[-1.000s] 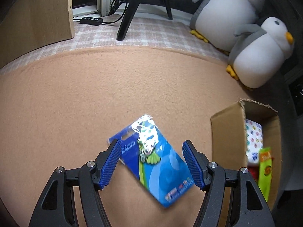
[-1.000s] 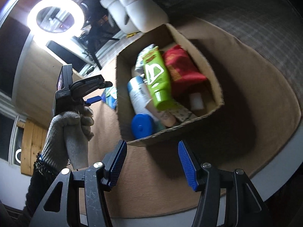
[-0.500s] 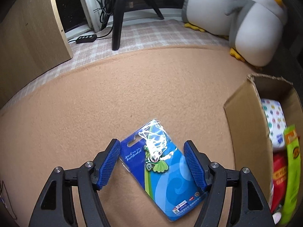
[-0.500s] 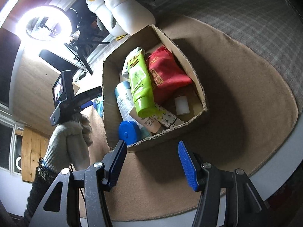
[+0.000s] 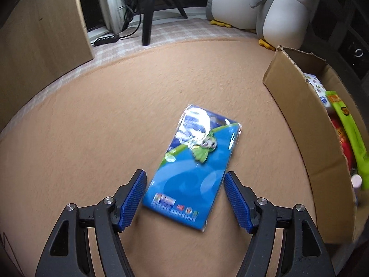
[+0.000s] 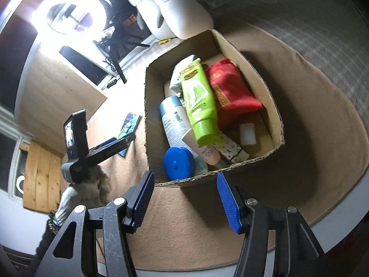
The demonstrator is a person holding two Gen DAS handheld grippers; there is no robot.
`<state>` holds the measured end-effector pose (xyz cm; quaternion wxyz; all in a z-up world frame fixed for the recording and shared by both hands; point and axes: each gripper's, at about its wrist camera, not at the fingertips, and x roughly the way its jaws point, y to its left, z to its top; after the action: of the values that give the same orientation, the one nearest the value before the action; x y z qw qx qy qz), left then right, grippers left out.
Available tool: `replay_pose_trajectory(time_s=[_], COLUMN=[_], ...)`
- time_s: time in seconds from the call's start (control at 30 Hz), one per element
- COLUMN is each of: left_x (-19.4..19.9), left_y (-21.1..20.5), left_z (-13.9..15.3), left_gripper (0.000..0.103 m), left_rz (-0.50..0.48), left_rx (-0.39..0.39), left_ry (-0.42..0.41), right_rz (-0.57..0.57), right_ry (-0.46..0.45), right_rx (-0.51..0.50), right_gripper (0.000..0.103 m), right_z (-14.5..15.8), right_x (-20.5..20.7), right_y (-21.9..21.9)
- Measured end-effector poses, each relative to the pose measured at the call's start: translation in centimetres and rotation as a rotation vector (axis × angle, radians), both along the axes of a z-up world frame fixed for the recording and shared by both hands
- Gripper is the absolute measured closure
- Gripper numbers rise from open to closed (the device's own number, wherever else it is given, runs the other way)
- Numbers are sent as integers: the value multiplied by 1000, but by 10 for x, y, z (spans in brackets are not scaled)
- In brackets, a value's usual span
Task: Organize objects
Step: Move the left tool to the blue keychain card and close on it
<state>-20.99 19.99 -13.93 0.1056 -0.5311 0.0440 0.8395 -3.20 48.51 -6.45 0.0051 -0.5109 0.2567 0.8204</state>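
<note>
A blue plastic-wrapped card with a green figure (image 5: 196, 166) lies flat on the tan mat; it also shows in the right wrist view (image 6: 130, 121). My left gripper (image 5: 184, 200) is open, its blue pads either side of the card's near end, not touching it. A cardboard box (image 5: 299, 115) stands to the right; it also shows in the right wrist view (image 6: 272, 97). It holds a green tube (image 6: 199, 101), a red pouch (image 6: 230, 92), a white bottle (image 6: 173, 120) and a blue lid (image 6: 177, 162). My right gripper (image 6: 184, 198) is open and empty before the box's near wall.
Two plush penguins (image 5: 265, 7) sit at the back right beyond the box. A black tripod leg (image 5: 147, 11) and a power strip (image 5: 106, 39) stand on the checked cloth at the back. A wooden panel (image 5: 41, 34) is at the left. A ring light (image 6: 69, 13) glares.
My left gripper has turned and drawn back, so the card now points away between the pads. My right gripper has moved closer to the box's near wall.
</note>
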Motion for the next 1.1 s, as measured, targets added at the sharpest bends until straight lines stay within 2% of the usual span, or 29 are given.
replay_pose_trajectory(time_s=[0.1, 0.27, 0.5, 0.7, 0.8, 0.9, 0.97, 1.03, 1.1], left_x=[5, 2, -12, -16, -14, -12, -9, -9, -7], left_y=[-10, -12, -5, 3, 5, 7, 8, 5, 4], left_z=[4, 8, 3, -1, 0, 1, 3, 4, 4], left_gripper=[30, 28, 26, 27, 39, 42, 57, 64, 64], left_rz=[17, 17, -22, -46, -54, -71, -72, -63, -59], left_rx=[49, 53, 86, 71, 66, 69, 64, 86, 97], left_ry=[0, 11, -28, -27, -20, -22, -12, -21, -22], right_rz=[23, 63, 80, 51, 44, 44, 48, 52, 58], right_ry=[5, 13, 7, -2, -5, -6, -6, -5, -5], right_rx=[40, 93, 87, 81, 79, 76, 77, 75, 76], right_gripper=[50, 50, 50, 50, 50, 50, 50, 50, 50], right_z=[4, 8, 7, 5, 5, 5, 5, 5, 4], right_x=[-2, -3, 0, 5, 6, 6, 5, 4, 3], right_y=[-8, -23, -29, -22, -19, -19, -21, -22, -24])
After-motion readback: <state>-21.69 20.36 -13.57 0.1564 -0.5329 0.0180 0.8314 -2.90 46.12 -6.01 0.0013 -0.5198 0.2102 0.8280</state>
